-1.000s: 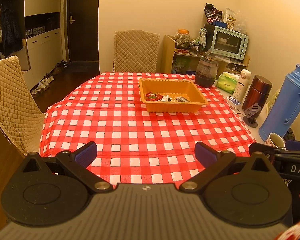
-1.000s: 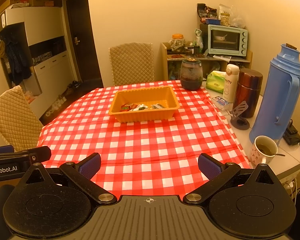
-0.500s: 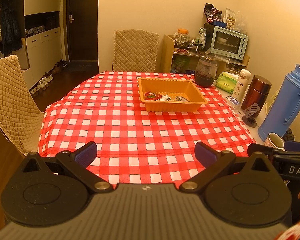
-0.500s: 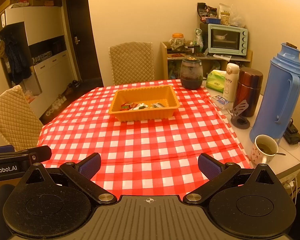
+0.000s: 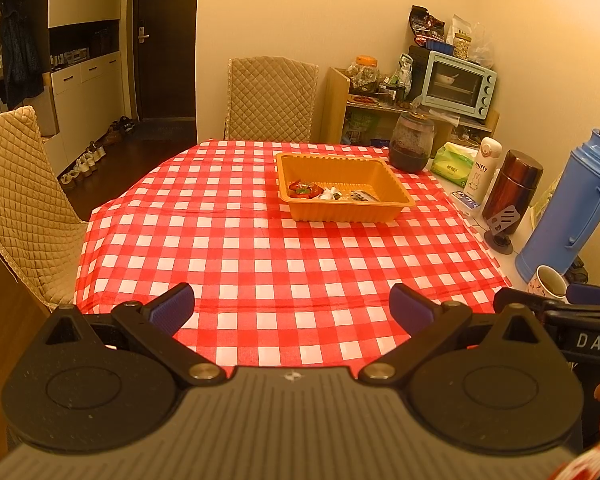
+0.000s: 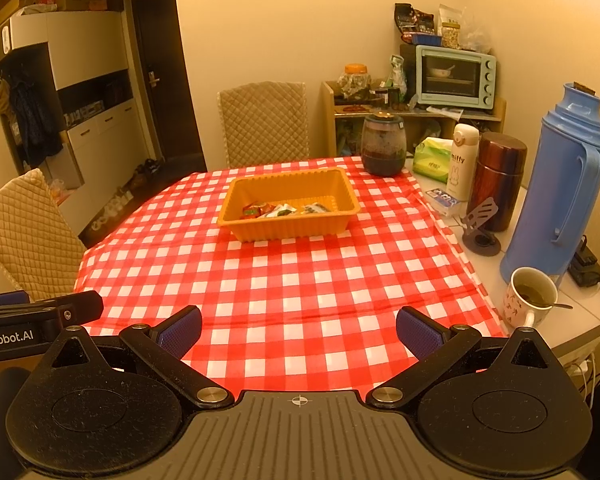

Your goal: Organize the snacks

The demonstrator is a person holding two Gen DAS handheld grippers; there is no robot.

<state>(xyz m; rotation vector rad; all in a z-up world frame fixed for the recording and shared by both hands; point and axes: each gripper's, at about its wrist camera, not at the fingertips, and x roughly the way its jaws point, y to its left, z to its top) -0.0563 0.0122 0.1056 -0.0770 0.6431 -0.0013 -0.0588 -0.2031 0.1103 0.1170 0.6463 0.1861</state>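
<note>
An orange tray stands on the far half of the red checked tablecloth. Several small wrapped snacks lie along its near wall. My left gripper is open and empty, hovering over the table's near edge. My right gripper is open and empty, level with it on the right. Each gripper shows at the edge of the other's view. No snacks lie on the cloth itself.
Along the table's right side stand a blue thermos, a mug with a spoon, a brown flask, a white miffy bottle, a tissue pack and a dark jar. Padded chairs stand behind and left.
Both grippers have drawn back slightly from the table and stayed open. Nothing on the table has moved.
</note>
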